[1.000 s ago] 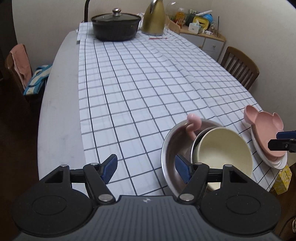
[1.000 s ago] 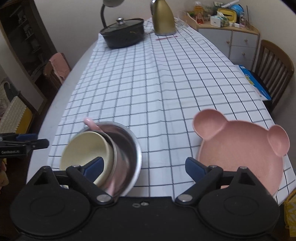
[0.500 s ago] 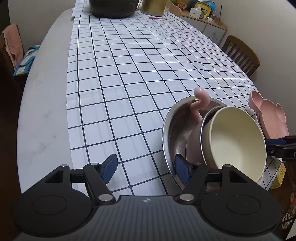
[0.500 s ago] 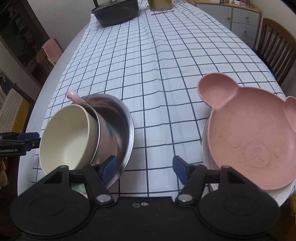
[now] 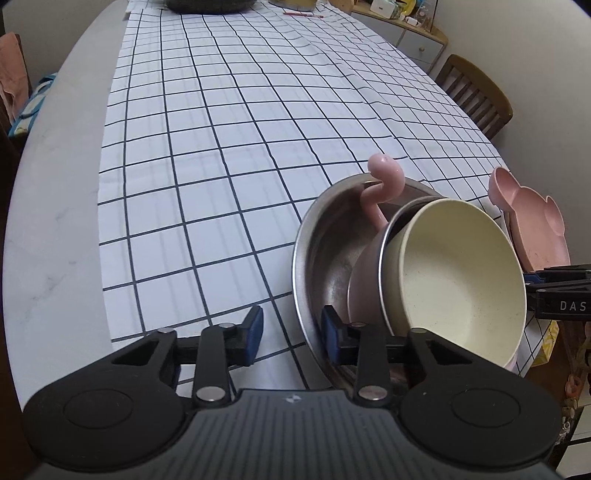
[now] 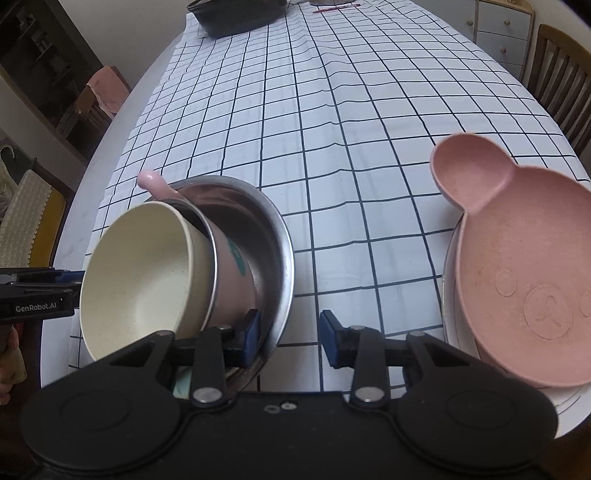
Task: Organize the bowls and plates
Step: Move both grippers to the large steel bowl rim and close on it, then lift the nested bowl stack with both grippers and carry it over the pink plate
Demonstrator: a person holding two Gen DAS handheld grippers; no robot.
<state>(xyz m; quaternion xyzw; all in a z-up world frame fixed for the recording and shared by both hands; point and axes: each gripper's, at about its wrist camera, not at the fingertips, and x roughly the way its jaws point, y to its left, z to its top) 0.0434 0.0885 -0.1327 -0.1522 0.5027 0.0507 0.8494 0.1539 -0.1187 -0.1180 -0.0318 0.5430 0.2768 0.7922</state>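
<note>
A steel bowl lies tilted near the table's front edge. Inside it sits a pink cup with a curled handle, and a cream bowl is nested in the cup. My left gripper is open, straddling the steel bowl's left rim. My right gripper is open, straddling the steel bowl's right rim. A pink bear-shaped plate rests on a white plate to the right.
A checked cloth covers the table. A black lidded pot stands at the far end. Wooden chairs stand along the right side. A cabinet with drawers is at the far right.
Both grippers have moved down and in toward the steel bowl, and their jaws have narrowed around its rim. The bowl stack appears more tilted than a second ago.
</note>
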